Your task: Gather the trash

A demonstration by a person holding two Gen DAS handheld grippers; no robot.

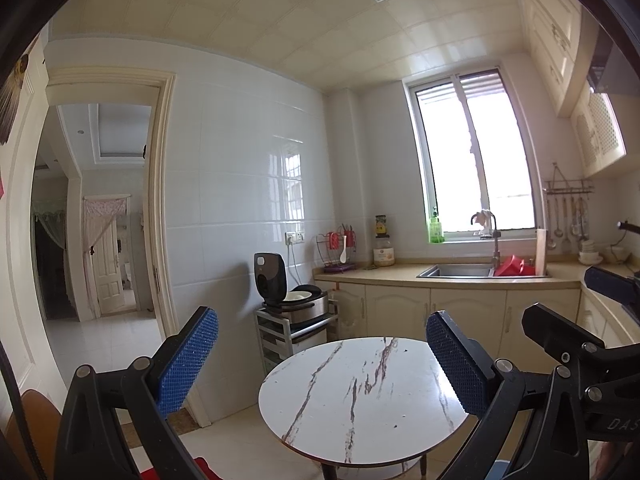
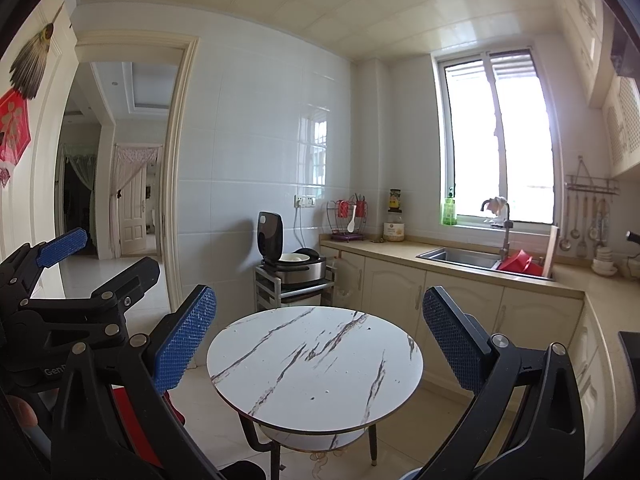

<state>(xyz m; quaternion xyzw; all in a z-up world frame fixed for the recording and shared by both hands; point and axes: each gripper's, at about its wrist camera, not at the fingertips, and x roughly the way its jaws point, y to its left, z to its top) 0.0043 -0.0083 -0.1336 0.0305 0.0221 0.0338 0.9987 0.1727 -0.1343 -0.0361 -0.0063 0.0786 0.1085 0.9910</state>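
Observation:
A round white marble-pattern table (image 1: pixel 360 400) (image 2: pixel 312 368) stands in front of both grippers. Its top carries only a few tiny dark specks (image 2: pixel 312 399); I cannot tell what they are. No other trash item shows. My left gripper (image 1: pixel 322 356) is held open above the table's near edge, blue pads (image 1: pixel 188 360) wide apart with nothing between them. My right gripper (image 2: pixel 318 340) is open and empty over the same table. Each gripper shows in the other's view: the right gripper (image 1: pixel 576 300) at the right edge, the left gripper (image 2: pixel 104 260) at the left.
A rice cooker (image 2: pixel 292 264) with its lid up sits on a small cart left of the cabinets. The counter (image 2: pixel 400 248) holds a sink (image 2: pixel 460 258) and a red basin (image 2: pixel 520 264). A doorway (image 2: pixel 132 200) opens at left. Something red (image 2: pixel 132 412) lies low by the table.

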